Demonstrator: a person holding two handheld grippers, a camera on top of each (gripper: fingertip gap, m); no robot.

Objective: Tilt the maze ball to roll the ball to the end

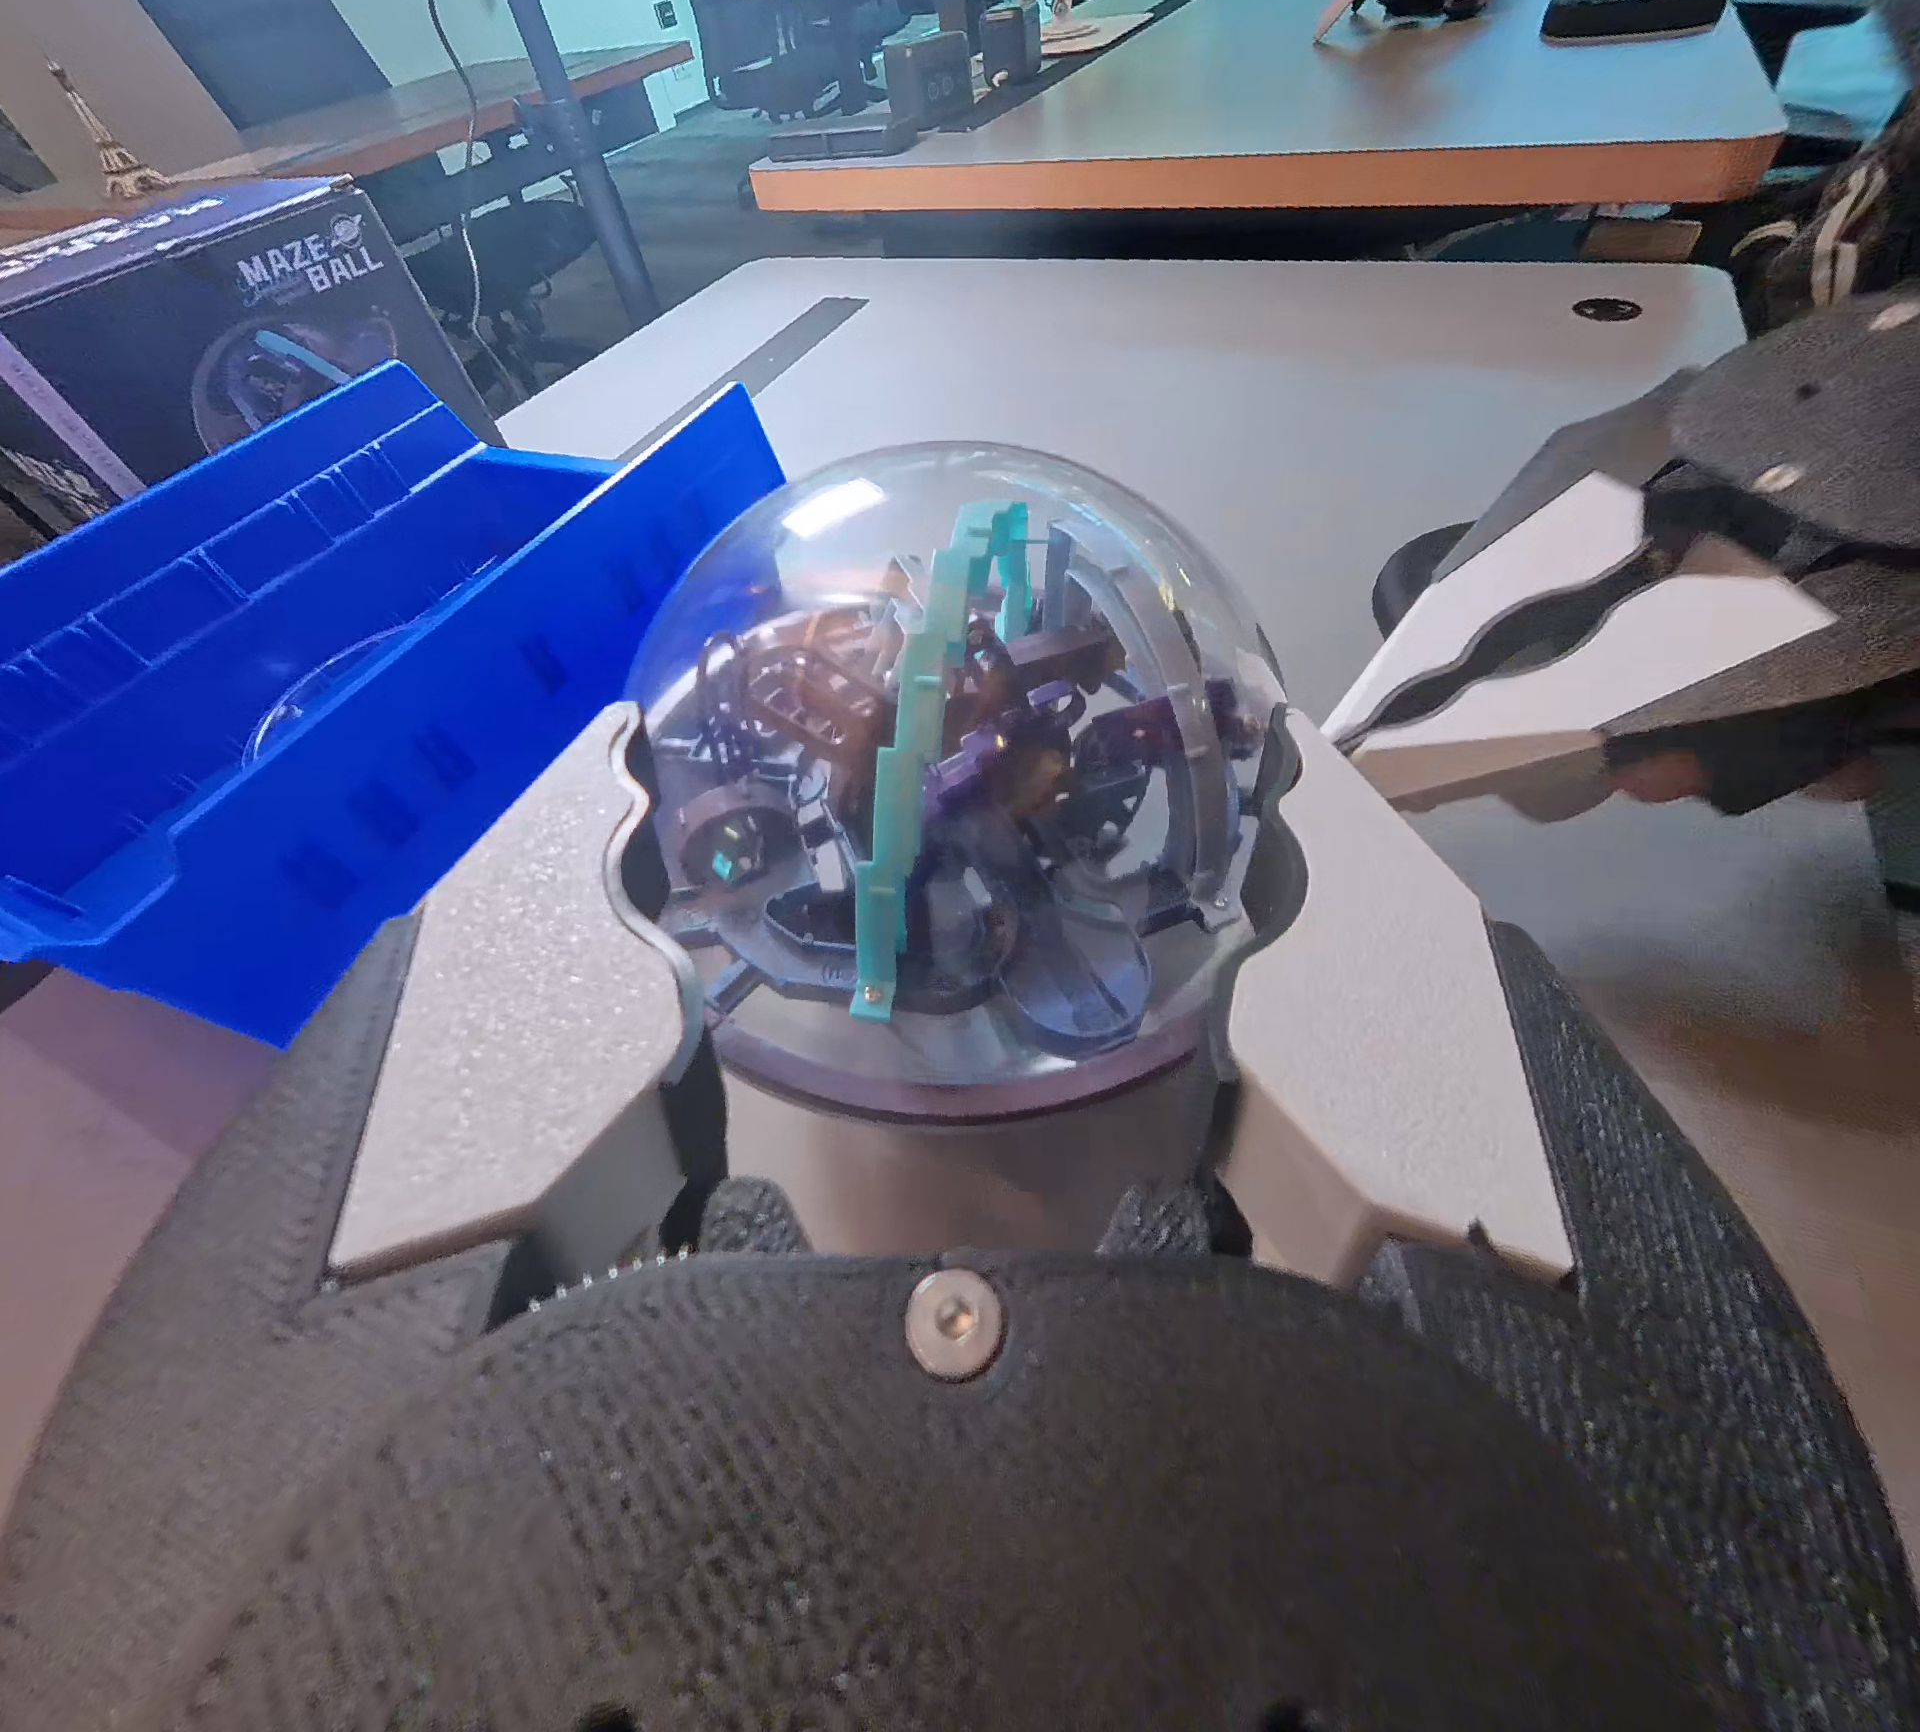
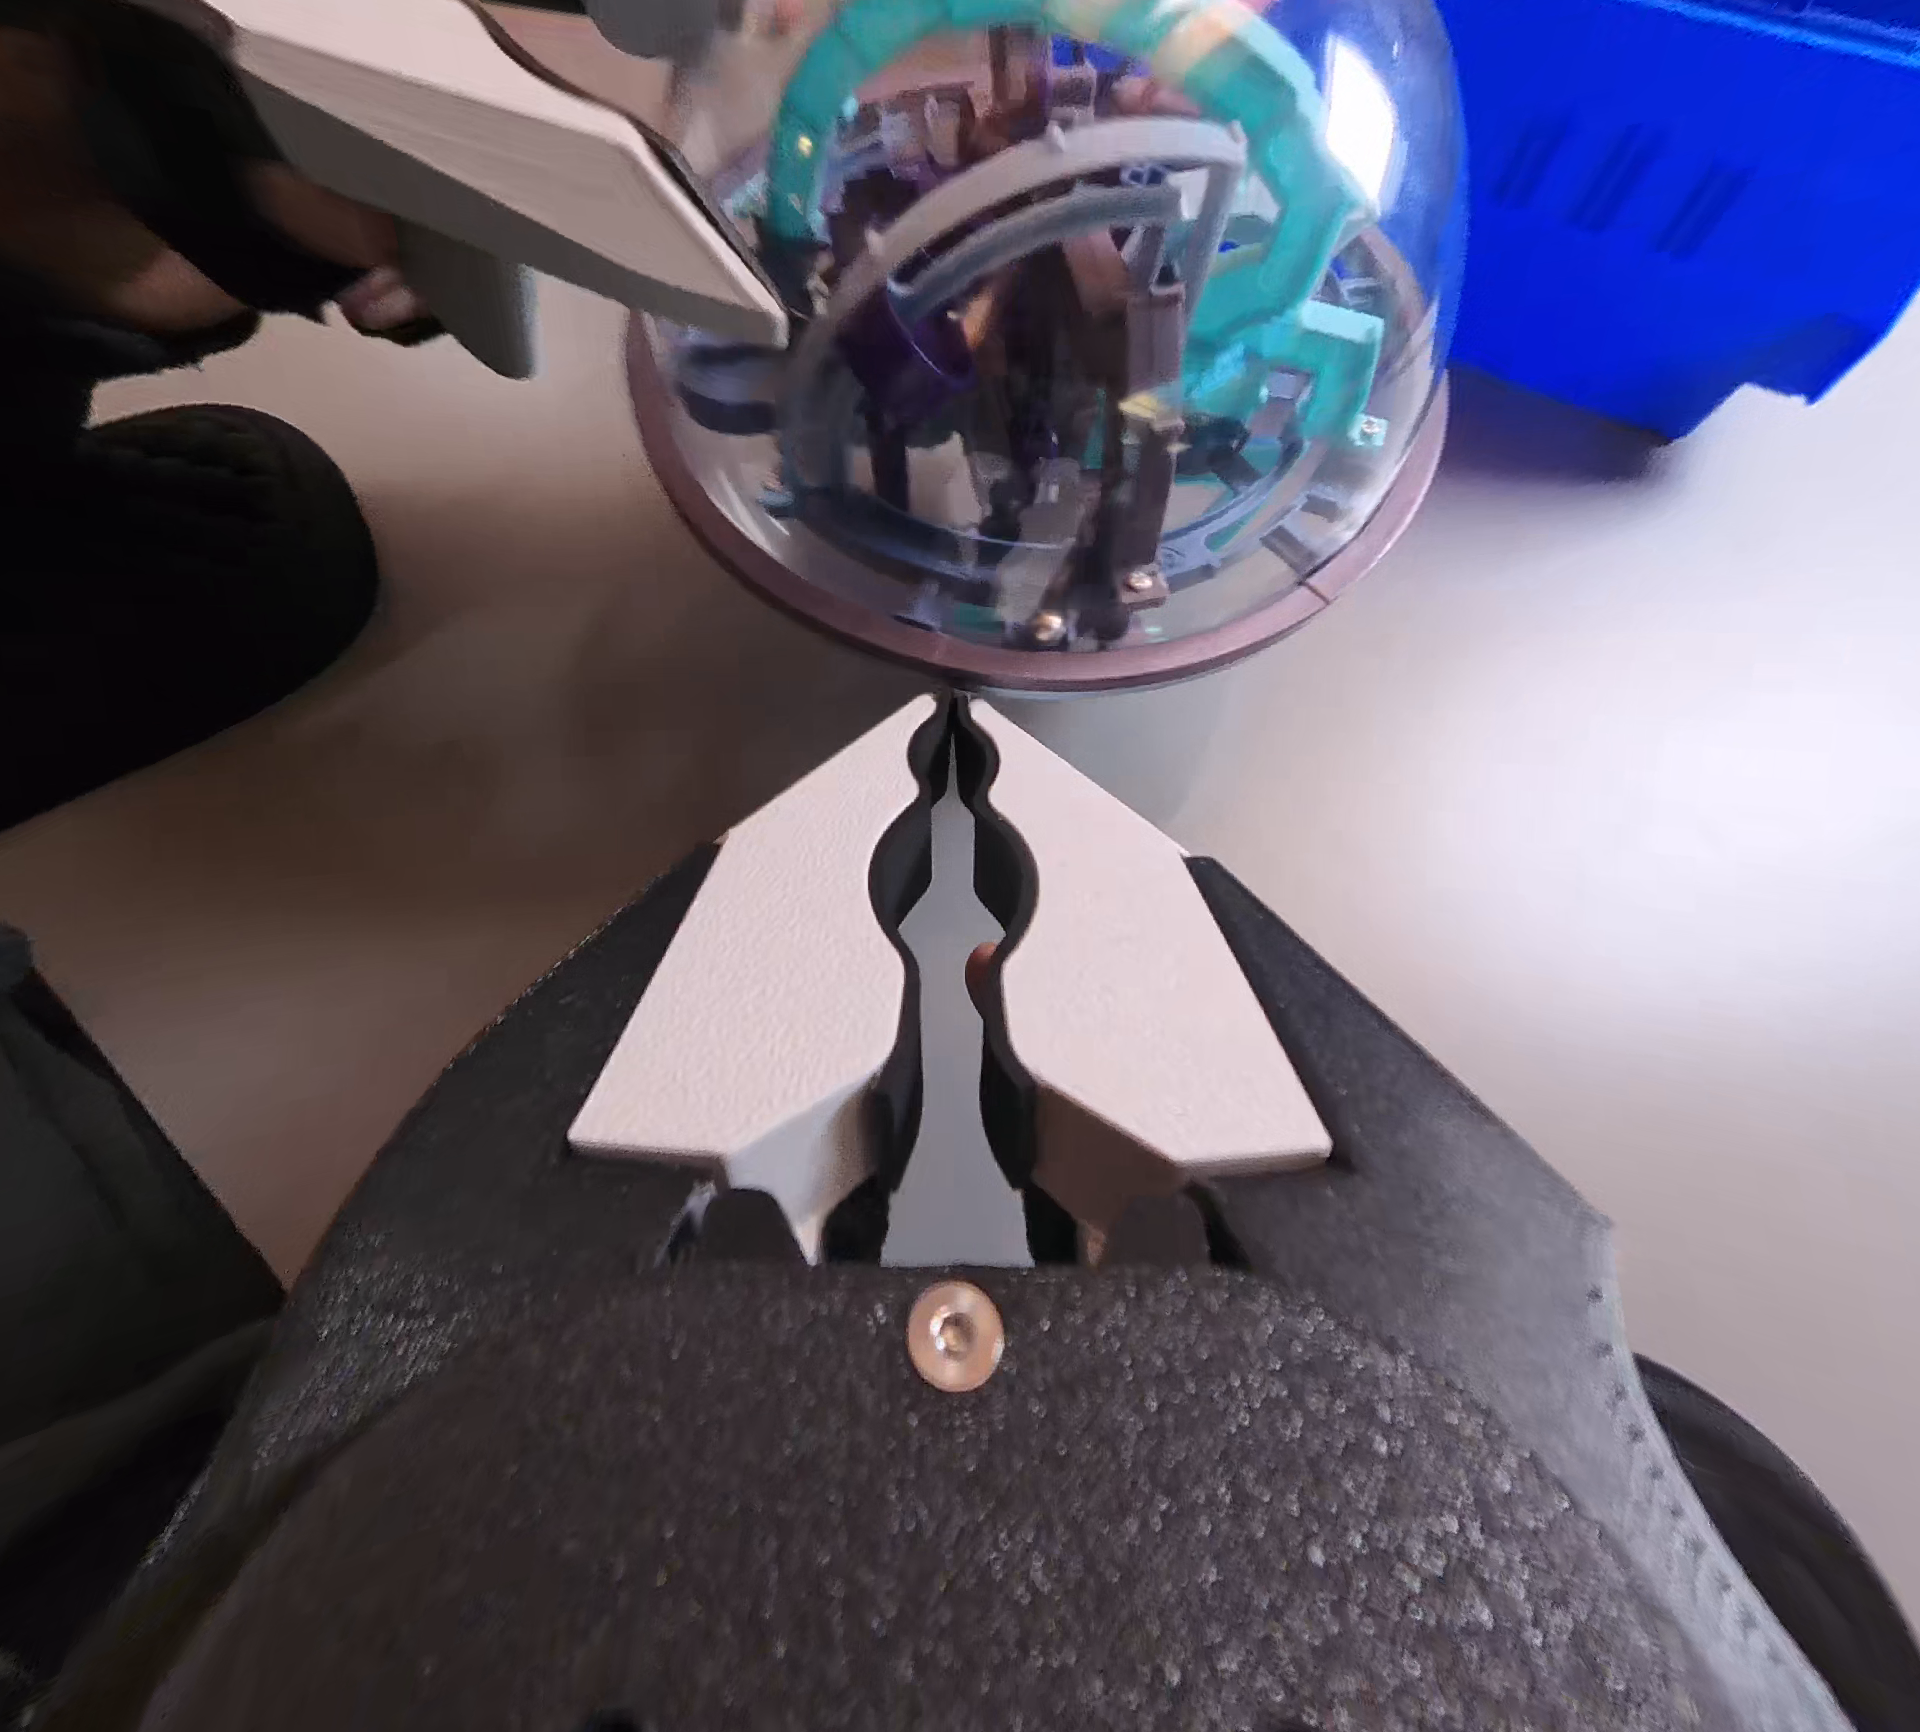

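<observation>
The maze ball (image 1: 956, 778) is a clear dome with teal, purple and brown tracks inside and a dark purple rim. My left gripper (image 1: 961, 732) is shut on it, one grey finger on each side. I cannot pick out the small ball inside. In the right wrist view the maze ball (image 2: 1039, 259) fills the top middle, with a left finger (image 2: 520, 155) pressed on its left side. My right gripper (image 2: 951, 711) is shut and empty, its tips just under the dome's rim. It also shows in the left wrist view (image 1: 1351, 737), right of the dome.
A blue plastic bin (image 1: 312, 695) lies close on the left of the maze ball; it shows in the right wrist view (image 2: 1714, 124) too. The dark maze ball box (image 1: 208, 311) stands behind it. The grey table (image 1: 1143, 394) reaches back to its far edge, with desks and chairs beyond.
</observation>
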